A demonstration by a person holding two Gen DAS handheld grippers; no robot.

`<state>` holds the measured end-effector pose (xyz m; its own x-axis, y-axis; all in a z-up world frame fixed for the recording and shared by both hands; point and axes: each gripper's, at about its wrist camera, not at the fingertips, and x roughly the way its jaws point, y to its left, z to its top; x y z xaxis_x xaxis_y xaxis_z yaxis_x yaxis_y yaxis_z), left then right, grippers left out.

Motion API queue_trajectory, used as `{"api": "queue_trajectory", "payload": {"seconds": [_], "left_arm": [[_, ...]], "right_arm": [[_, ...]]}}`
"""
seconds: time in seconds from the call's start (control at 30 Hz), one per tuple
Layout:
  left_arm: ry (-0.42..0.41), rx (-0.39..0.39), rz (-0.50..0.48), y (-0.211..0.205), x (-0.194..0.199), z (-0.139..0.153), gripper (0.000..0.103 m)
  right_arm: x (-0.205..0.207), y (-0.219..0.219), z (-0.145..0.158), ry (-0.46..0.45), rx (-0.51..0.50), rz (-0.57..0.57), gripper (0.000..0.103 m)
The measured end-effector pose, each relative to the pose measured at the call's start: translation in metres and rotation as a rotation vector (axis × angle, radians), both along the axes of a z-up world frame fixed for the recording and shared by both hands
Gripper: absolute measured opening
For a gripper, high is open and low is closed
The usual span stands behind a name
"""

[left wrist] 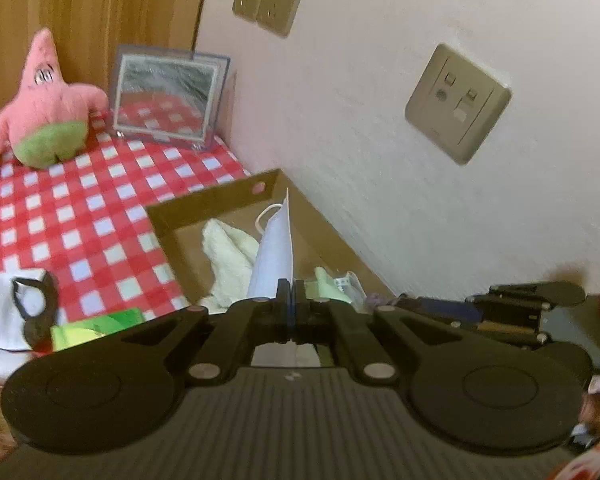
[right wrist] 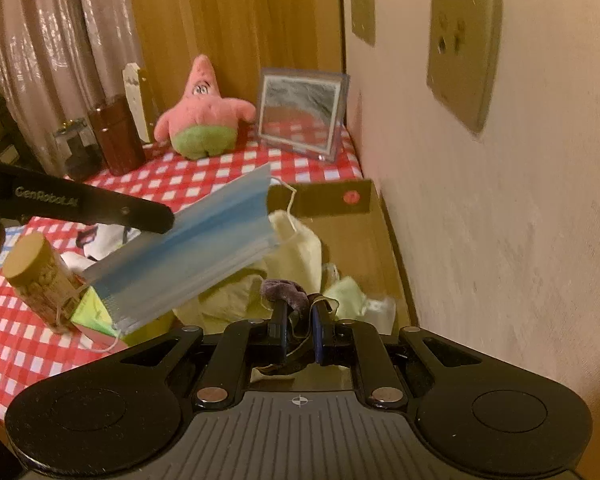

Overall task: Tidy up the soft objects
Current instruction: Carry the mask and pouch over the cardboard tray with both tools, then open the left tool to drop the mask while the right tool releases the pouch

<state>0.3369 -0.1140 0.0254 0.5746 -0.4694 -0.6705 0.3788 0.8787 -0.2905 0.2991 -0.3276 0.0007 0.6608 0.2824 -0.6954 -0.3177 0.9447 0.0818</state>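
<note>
1. Red-and-white checked cloth [left wrist: 72, 216] over the bench, running up to a pale wall with sockets [left wrist: 458, 102].
2. Brown cardboard box [right wrist: 332, 200] against that wall, holding a cream towel [left wrist: 228, 256], pale green cloth [right wrist: 350, 292] and other soft bits.
3. Left gripper [left wrist: 291, 286] pressed together on a blue face mask [right wrist: 196, 248], gripping its long edge; mask hanging in the air, tilted, partly above the near corner of the box, ear loop [right wrist: 292, 208] trailing over the towel.
4. Right gripper [right wrist: 300, 312] clamped on a dark purple hair scrunchie [right wrist: 284, 290], held just above the box contents, with a thin strap looped between the fingers.
5. Pink star plush toy [left wrist: 44, 100] upright at the far end of the bench, beside a small framed mirror [left wrist: 166, 100].
6. Brown-capped bottle [right wrist: 40, 276] and green carton [right wrist: 96, 312] near the box's left side, under the low end of the mask.
7. White cloth with a black cat face [left wrist: 24, 308] on the bench, left of the carton.
</note>
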Motion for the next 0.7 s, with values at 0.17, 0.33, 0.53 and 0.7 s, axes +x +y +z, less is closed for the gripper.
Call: {"api": "queue_trajectory", "payload": {"seconds": [0.17, 0.33, 0.53, 0.7], "left_arm": [[0.039, -0.031, -0.003, -0.018, 0.011, -0.024, 0.000], [0.064, -0.045, -0.014, -0.033, 0.020, -0.042, 0.000], [0.084, -0.053, -0.019, -0.041, 0.031, -0.061, 0.001], [0.082, -0.037, -0.022, -0.042, 0.035, -0.066, 0.012]], "right_arm": [[0.006, -0.008, -0.020, 0.029, 0.011, -0.016, 0.012], [0.013, -0.013, -0.034, 0.048, 0.020, -0.034, 0.012], [0.022, -0.011, -0.047, 0.067, 0.031, -0.036, 0.012], [0.030, -0.007, -0.057, 0.080, 0.038, -0.033, 0.012]]}}
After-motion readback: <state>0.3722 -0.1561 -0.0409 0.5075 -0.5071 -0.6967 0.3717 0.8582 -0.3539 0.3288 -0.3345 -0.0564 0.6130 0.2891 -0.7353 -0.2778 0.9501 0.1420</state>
